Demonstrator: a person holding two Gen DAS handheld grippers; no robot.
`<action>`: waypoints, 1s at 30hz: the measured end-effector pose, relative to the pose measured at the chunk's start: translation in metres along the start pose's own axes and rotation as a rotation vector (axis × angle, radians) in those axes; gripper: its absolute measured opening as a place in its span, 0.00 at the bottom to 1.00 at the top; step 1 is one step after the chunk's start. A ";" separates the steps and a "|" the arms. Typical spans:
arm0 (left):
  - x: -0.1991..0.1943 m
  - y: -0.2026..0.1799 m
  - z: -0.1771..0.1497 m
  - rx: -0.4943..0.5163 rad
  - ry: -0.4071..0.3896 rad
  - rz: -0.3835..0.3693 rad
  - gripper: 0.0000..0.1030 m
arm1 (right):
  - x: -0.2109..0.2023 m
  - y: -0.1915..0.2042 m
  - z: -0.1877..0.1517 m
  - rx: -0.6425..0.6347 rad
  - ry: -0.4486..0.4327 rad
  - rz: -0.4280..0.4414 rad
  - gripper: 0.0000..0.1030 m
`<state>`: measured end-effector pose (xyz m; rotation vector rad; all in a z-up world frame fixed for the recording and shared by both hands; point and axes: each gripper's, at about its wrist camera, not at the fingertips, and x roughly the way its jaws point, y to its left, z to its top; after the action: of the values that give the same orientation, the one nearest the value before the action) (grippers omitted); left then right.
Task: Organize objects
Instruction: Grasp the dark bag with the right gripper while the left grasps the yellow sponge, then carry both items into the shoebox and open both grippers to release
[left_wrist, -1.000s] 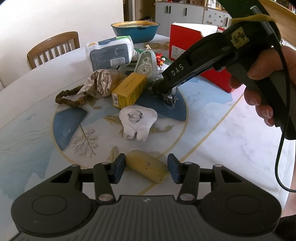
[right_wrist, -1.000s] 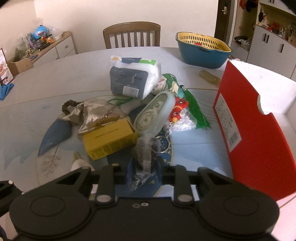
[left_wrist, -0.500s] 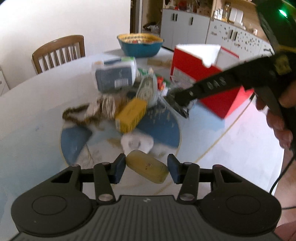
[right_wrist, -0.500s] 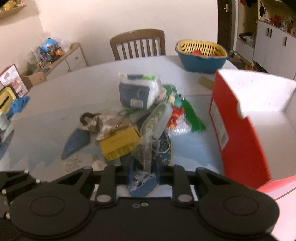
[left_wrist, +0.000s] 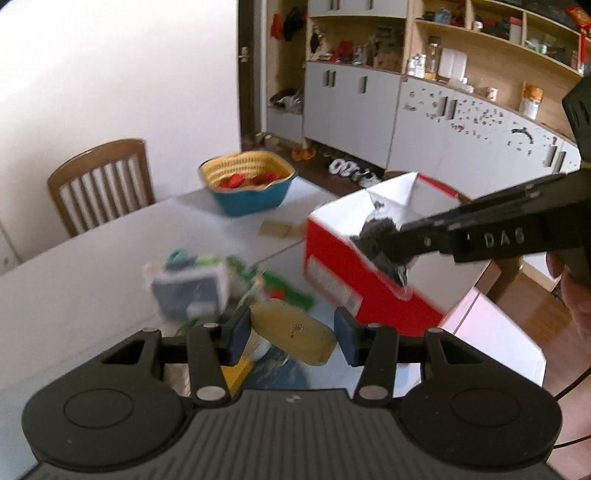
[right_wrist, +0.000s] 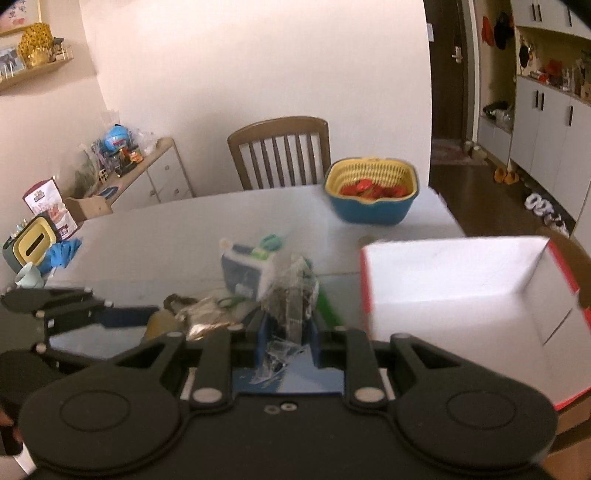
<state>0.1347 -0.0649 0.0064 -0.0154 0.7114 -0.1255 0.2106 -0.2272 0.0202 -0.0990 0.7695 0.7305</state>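
Note:
My left gripper (left_wrist: 291, 336) is shut on a yellow soap-like bar (left_wrist: 295, 330) and holds it above the table. My right gripper (right_wrist: 288, 328) is shut on a small clear plastic bag (right_wrist: 291, 314) with dark bits inside. In the left wrist view the right gripper (left_wrist: 384, 245) reaches in from the right, and the bag (left_wrist: 380, 236) hangs over the open top of the red box (left_wrist: 340, 269). The box's white inside (right_wrist: 461, 291) fills the right of the right wrist view. A person's hand (left_wrist: 576, 295) grips the right handle.
Loose items lie piled mid-table: a tissue pack (left_wrist: 188, 291), a crumpled foil bag (right_wrist: 203, 317) and a green tassel (left_wrist: 291, 291). A blue basket with a yellow liner (right_wrist: 373, 195) stands at the far edge, a wooden chair (right_wrist: 280, 151) behind it. Cabinets line the right wall.
Both grippers have risen from the table with their loads. The right one has carried the bag from the pile over to the red box. The pile now lies farther below.

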 end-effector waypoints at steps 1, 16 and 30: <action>0.004 -0.006 0.007 0.003 -0.003 -0.004 0.47 | -0.002 -0.007 0.002 -0.001 0.000 -0.005 0.21; 0.105 -0.090 0.087 0.049 0.039 -0.042 0.47 | 0.004 -0.130 0.003 0.021 0.062 -0.078 0.21; 0.211 -0.135 0.109 0.071 0.216 -0.016 0.47 | 0.057 -0.191 -0.021 -0.043 0.203 -0.141 0.20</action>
<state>0.3491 -0.2277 -0.0399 0.0615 0.9223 -0.1694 0.3472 -0.3462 -0.0659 -0.2667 0.9310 0.6084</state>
